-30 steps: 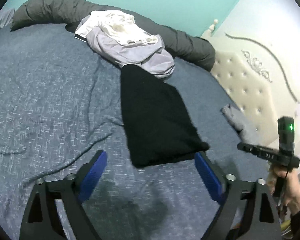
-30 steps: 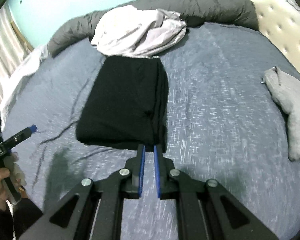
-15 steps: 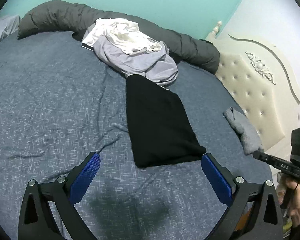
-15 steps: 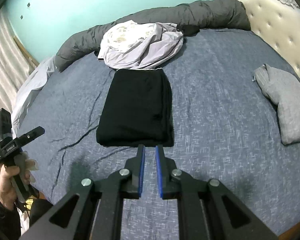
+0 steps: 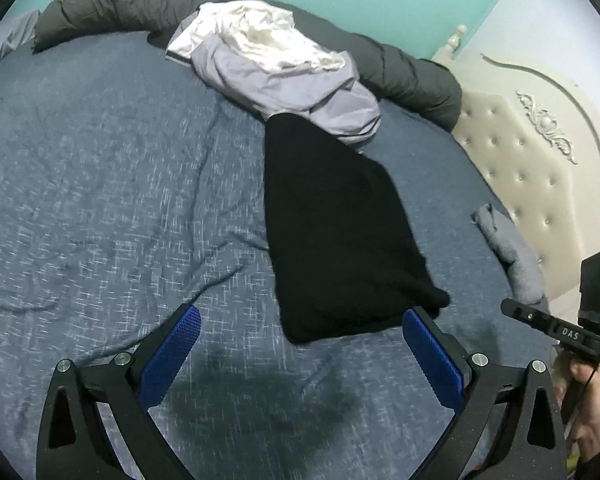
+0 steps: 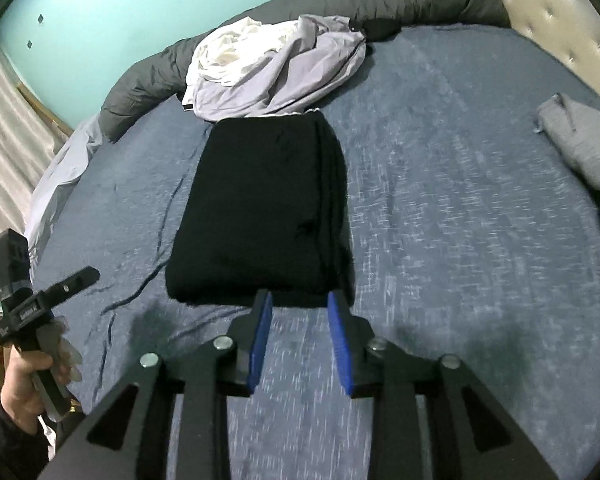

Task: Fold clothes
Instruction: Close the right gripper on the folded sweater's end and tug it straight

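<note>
Now both your grippers hover at the near hem of the folded black garment [image 6: 260, 208], empty and ready for another fold.

Your right gripper [image 6: 300, 332] has just been opening; its blue pads [image 6: 260, 336] stand part-spread with nothing between them, tips just short of the garment's near right corner, likely so you can pinch that stacked edge. Your left gripper [image 5: 300, 352] is spread wide, also empty, its fingers straddling the near end of the garment from just in front, which suits taking the other corner. Ahead of the fingers the garment lies flat on the blue bedspread [image 6: 460, 208] as a long, tidy rectangle, layers showing along its right side, its far end touching the heap of white and lilac laundry [image 6: 276, 68]. Well off to the right lies a grey garment [image 6: 584, 148].
</note>
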